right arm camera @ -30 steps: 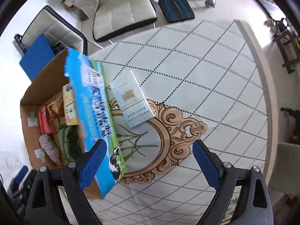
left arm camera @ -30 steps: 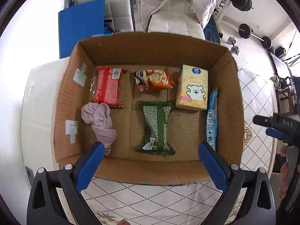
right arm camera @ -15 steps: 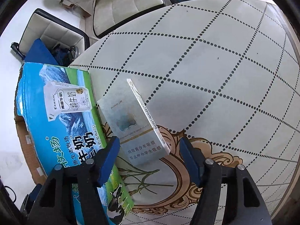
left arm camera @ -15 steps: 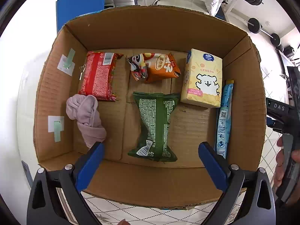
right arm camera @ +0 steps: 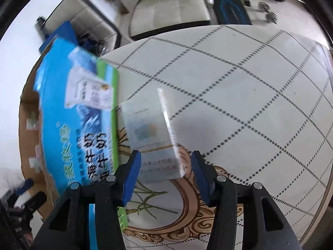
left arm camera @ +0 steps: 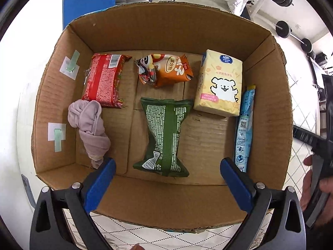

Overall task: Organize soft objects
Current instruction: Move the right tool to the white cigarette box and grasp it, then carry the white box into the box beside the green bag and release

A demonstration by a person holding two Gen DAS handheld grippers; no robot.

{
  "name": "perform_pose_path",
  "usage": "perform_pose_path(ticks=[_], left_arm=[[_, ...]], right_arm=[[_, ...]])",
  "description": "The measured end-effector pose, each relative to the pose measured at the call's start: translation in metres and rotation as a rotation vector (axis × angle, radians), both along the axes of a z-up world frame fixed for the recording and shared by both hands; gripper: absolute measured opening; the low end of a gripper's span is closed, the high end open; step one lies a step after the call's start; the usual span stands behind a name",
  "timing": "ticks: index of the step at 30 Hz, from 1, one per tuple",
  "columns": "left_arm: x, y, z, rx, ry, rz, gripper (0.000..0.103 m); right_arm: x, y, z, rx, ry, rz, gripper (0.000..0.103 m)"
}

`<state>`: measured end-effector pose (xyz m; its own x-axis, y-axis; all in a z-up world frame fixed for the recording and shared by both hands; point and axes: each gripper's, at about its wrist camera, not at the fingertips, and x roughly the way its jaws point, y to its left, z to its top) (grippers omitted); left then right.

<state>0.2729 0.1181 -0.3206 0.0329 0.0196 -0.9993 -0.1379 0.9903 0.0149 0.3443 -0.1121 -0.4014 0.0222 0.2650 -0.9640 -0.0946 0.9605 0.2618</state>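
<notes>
An open cardboard box (left arm camera: 62, 95) holds a red packet (left arm camera: 103, 81), an orange snack packet (left arm camera: 166, 69), a yellow tissue pack (left arm camera: 220, 85), a green packet (left arm camera: 166, 133), a slim blue pack (left arm camera: 243, 125) and a pink rolled cloth (left arm camera: 89, 123). My left gripper (left arm camera: 167, 162) hangs open over the box's near wall, holding nothing. In the right wrist view a pale flat pack (right arm camera: 149, 129) lies on the tablecloth beside the box's blue printed outer side (right arm camera: 79, 129). My right gripper (right arm camera: 165, 155) straddles the pack's near end, jaws closing, with a gap still showing at the right pad.
The table carries a white cloth (right arm camera: 249, 104) with a dotted diamond grid and a gold ornament. A hand (left arm camera: 312, 179) holds the right gripper at the right edge of the left wrist view. Chairs (right arm camera: 170, 10), a blue board (left arm camera: 89, 6) and weights stand beyond the table.
The right gripper has dropped onto the pale pack and its jaws have narrowed around it. The left gripper has sunk closer to the box, which now fills its view.
</notes>
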Motion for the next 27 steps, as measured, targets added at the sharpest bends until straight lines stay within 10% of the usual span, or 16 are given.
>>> perform_pose_path(ticks=[6,21,27], left_arm=[[-0.001,-0.003,0.001,0.008,0.001,0.009,0.103],[-0.004,-0.003,-0.002,0.019,0.009,0.015,0.103],[-0.008,-0.002,0.001,0.006,0.006,0.010,0.103]], right_arm=[[-0.018,0.031,-0.014,-0.108,-0.079,0.180,0.065],[0.029,0.024,-0.009,-0.207,-0.096,0.162,0.064],[-0.003,-0.011,-0.012,-0.268,0.060,0.032,0.062]])
